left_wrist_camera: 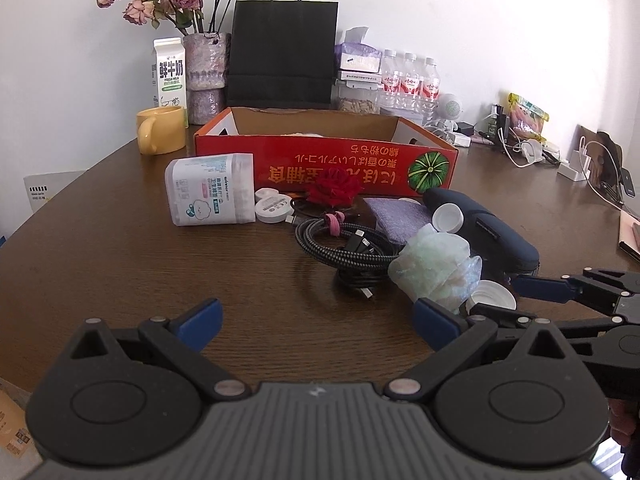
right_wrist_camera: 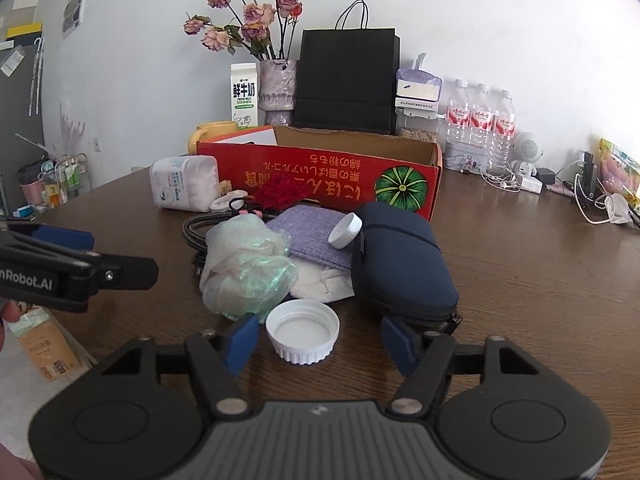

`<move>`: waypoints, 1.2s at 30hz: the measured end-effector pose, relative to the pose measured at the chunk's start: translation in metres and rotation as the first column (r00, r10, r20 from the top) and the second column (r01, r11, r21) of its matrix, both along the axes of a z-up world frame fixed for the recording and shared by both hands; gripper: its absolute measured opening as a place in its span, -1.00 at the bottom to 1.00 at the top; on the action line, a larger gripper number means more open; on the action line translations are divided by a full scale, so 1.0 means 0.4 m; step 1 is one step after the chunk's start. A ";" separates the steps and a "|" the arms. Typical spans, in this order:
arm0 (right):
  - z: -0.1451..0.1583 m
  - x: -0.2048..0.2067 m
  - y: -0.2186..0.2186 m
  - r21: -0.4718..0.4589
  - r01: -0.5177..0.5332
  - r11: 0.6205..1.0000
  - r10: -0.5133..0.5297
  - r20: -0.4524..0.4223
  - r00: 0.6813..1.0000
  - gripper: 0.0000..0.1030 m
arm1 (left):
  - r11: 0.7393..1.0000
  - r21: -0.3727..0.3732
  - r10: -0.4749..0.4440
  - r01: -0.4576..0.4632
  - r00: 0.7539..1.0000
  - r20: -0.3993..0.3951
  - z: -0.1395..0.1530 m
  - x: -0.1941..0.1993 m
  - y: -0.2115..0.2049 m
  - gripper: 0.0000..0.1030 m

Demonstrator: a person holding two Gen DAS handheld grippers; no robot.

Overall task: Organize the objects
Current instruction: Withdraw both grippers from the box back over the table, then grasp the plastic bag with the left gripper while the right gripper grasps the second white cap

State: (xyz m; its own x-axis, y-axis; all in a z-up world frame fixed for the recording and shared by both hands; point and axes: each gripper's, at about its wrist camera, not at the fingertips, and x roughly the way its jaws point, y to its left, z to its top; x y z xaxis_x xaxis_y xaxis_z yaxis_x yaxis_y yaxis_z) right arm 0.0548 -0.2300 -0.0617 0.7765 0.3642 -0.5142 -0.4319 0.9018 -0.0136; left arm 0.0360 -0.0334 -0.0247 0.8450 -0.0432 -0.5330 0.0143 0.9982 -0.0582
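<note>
A red cardboard box (left_wrist_camera: 320, 160) stands open behind a cluster of loose items. In the right wrist view a wide white cap (right_wrist_camera: 303, 334) lies open side up between the pads of my right gripper (right_wrist_camera: 319, 326). The left pad is close to its rim and the right pad stands apart, so nothing is gripped. Behind the cap are a crumpled greenish plastic bag (right_wrist_camera: 248, 272), a navy pouch (right_wrist_camera: 400, 264), a purple cloth pouch (right_wrist_camera: 308, 236) and a small white cap (right_wrist_camera: 345, 231). My left gripper (left_wrist_camera: 318, 310) is wide open over bare table, short of a coiled braided cable (left_wrist_camera: 344, 248).
A cotton swab pack (left_wrist_camera: 212, 190), a round white charger (left_wrist_camera: 272, 208) and a red rose (left_wrist_camera: 334, 192) lie before the box. Behind it are a yellow mug (left_wrist_camera: 160, 130), a milk carton (left_wrist_camera: 170, 72), a vase (left_wrist_camera: 206, 76), a black bag (left_wrist_camera: 282, 56) and water bottles (left_wrist_camera: 410, 84). Cables (left_wrist_camera: 528, 152) clutter the right.
</note>
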 end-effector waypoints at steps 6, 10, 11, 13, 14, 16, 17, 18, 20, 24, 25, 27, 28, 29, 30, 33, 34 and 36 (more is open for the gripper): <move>-0.004 0.004 -0.005 0.026 -0.020 0.999 0.020 -0.010 1.000 -0.24 | 0.999 0.011 -0.034 0.034 0.999 0.006 -0.001 0.004 -0.024 1.00; 0.001 0.000 -0.018 0.044 -0.013 0.999 0.013 0.003 1.000 -0.24 | 0.998 0.018 -0.065 0.065 0.998 0.016 0.003 0.009 -0.045 1.00; 0.003 -0.001 -0.021 0.045 -0.012 0.999 0.011 0.007 1.000 -0.24 | 0.997 0.019 -0.073 0.072 0.997 0.018 0.004 0.012 -0.051 1.00; 0.006 -0.003 -0.025 0.046 -0.009 0.999 0.008 0.010 1.000 -0.24 | 0.996 0.022 -0.086 0.086 0.996 0.022 0.005 0.017 -0.062 1.00; 0.006 -0.003 -0.029 0.046 -0.006 0.999 0.006 0.012 1.000 -0.24 | 0.995 0.026 -0.093 0.093 0.995 0.024 0.006 0.021 -0.068 1.00; 0.007 -0.003 -0.037 0.047 -0.002 0.999 0.001 0.013 1.000 -0.24 | 0.994 0.029 -0.105 0.105 0.994 0.028 0.007 0.028 -0.079 1.00; 0.007 -0.003 -0.040 0.048 0.000 0.999 -0.001 0.013 1.000 -0.24 | 0.993 0.030 -0.112 0.111 0.993 0.031 0.007 0.032 -0.086 1.00; 0.007 -0.002 -0.043 0.050 0.001 0.999 -0.002 0.012 1.000 -0.24 | 0.993 0.030 -0.115 0.114 0.993 0.034 0.007 0.035 -0.090 1.00; 0.006 -0.003 -0.048 0.052 0.001 0.999 -0.001 0.014 1.000 -0.24 | 0.992 0.032 -0.124 0.123 0.991 0.043 0.009 0.044 -0.101 1.00; 0.006 -0.001 -0.051 0.057 -0.005 0.998 0.004 0.015 1.000 -0.24 | 0.988 0.035 -0.154 0.152 0.986 0.062 0.010 0.058 -0.122 1.00; 0.006 -0.001 -0.051 0.059 -0.007 0.998 0.006 0.014 1.000 -0.24 | 0.986 0.040 -0.166 0.163 0.984 0.067 0.011 0.060 -0.130 0.97; 0.004 0.001 -0.052 0.063 -0.010 0.998 0.009 0.011 1.000 -0.24 | 0.981 0.045 -0.191 0.188 0.979 0.071 0.009 0.065 -0.141 0.82; 0.003 0.002 -0.052 0.065 -0.011 0.998 0.011 0.010 1.000 -0.24 | 0.980 0.046 -0.198 0.196 0.978 0.067 0.008 0.069 -0.146 0.70; 0.003 0.003 -0.051 0.067 -0.013 0.998 0.012 0.009 1.000 -0.24 | 0.978 0.047 -0.205 0.203 0.977 0.060 0.006 0.074 -0.151 0.58; 0.002 0.003 -0.052 0.069 -0.014 0.998 0.014 0.009 1.000 -0.24 | 0.977 0.044 -0.210 0.208 0.976 0.054 0.003 0.079 -0.153 0.52; 0.000 0.005 -0.053 0.072 -0.019 0.997 0.019 0.006 1.000 -0.24 | 0.975 0.035 -0.219 0.218 0.975 0.045 -0.005 0.087 -0.160 0.14; 0.000 0.007 -0.053 0.072 -0.021 0.997 0.021 0.004 1.000 -0.24 | 0.975 0.033 -0.222 0.220 0.974 0.042 -0.007 0.088 -0.160 -0.20; -0.001 0.009 -0.053 0.073 -0.023 0.997 0.022 0.003 1.000 -0.24 | 0.976 0.020 -0.217 0.216 0.975 0.046 -0.007 0.086 -0.154 -0.29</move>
State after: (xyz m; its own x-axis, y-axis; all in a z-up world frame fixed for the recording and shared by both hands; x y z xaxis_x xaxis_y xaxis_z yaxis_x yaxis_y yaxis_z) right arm 0.0582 -0.2511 -0.0621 0.7688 0.4180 -0.4839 -0.4522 0.8905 0.0507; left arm 0.0703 -0.0950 -0.0275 0.8409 -0.2200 -0.4945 0.2325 0.9719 -0.0372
